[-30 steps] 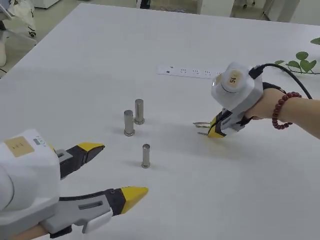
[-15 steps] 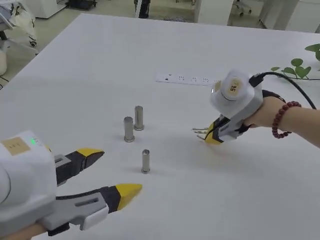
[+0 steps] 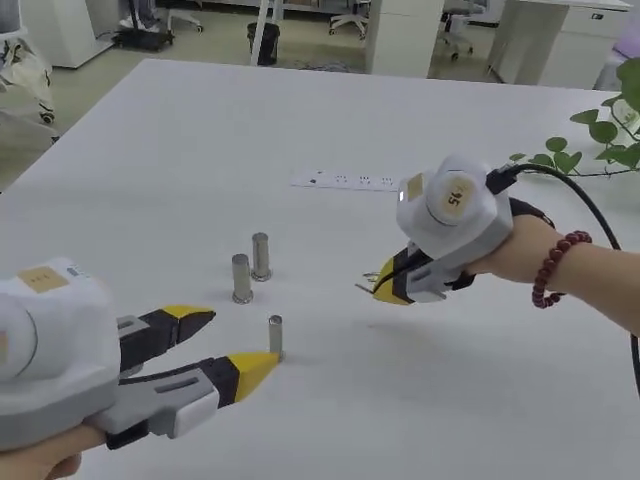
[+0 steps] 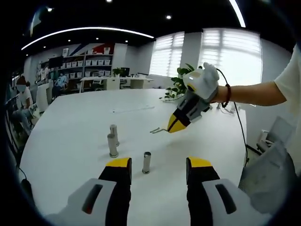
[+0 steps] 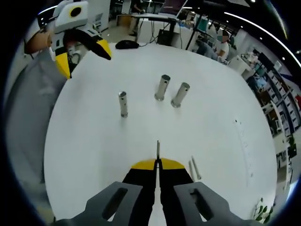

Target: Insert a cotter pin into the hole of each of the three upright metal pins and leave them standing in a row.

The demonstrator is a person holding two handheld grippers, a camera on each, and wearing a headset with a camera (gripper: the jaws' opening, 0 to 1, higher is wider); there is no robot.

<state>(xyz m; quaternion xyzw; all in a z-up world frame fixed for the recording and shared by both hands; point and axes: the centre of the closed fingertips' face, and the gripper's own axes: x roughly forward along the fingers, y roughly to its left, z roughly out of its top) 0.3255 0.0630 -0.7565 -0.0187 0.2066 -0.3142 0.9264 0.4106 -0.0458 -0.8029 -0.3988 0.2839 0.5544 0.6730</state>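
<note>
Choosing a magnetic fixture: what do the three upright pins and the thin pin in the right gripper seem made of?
Upright pins: metal, probably steel, by the grey satin sheen with bright vertical highlights. Cotter pin in the right gripper: thin grey wire, likely metal too; too small to judge its finish.

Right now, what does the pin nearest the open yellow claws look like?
The nearest pin is a short, shiny grey metal cylinder with a flat top. It stands upright on the white table, just ahead of the open left gripper and in line with the gap between its jaws. Nothing seems to touch it.
</note>
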